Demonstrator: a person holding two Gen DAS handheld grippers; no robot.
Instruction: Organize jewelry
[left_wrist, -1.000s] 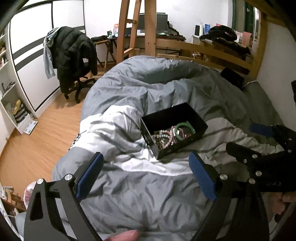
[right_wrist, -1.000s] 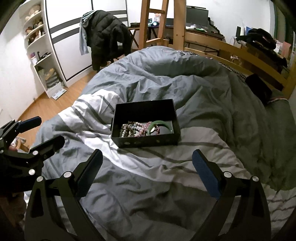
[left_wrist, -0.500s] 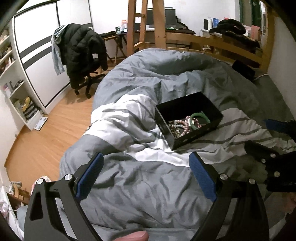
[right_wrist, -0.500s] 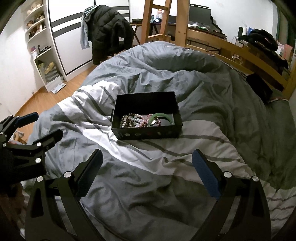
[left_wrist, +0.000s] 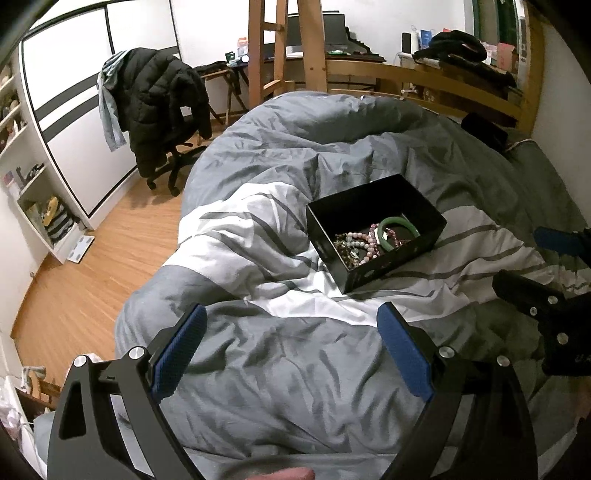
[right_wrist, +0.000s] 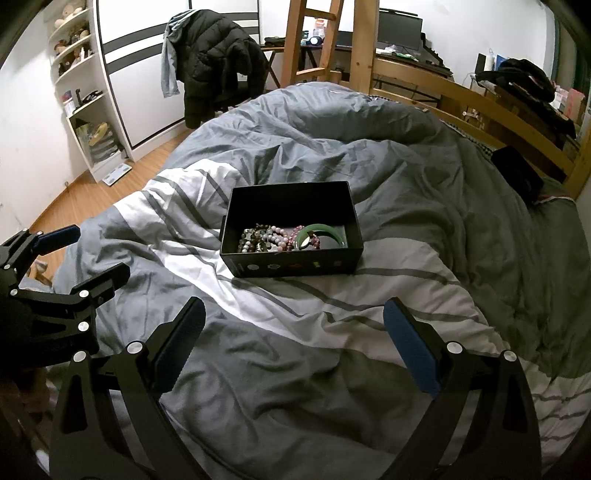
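Beads (right_wrist: 264, 238), possibly bracelets, beside green bangle (right_wrist: 323, 232); black box (right_wrist: 291, 264) open.

Rumpled grey duvet (right_wrist: 388, 177); black jacket (right_wrist: 214, 55) draped over, apparently, a chair.

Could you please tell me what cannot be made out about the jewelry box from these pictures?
- Number of beaded bracelets: tangled and too small, both views.
- Floor of the black box under the jewelry: covered by it, and by the near wall in the right wrist view.
- Underside of the green bangle: overlapped by beads.
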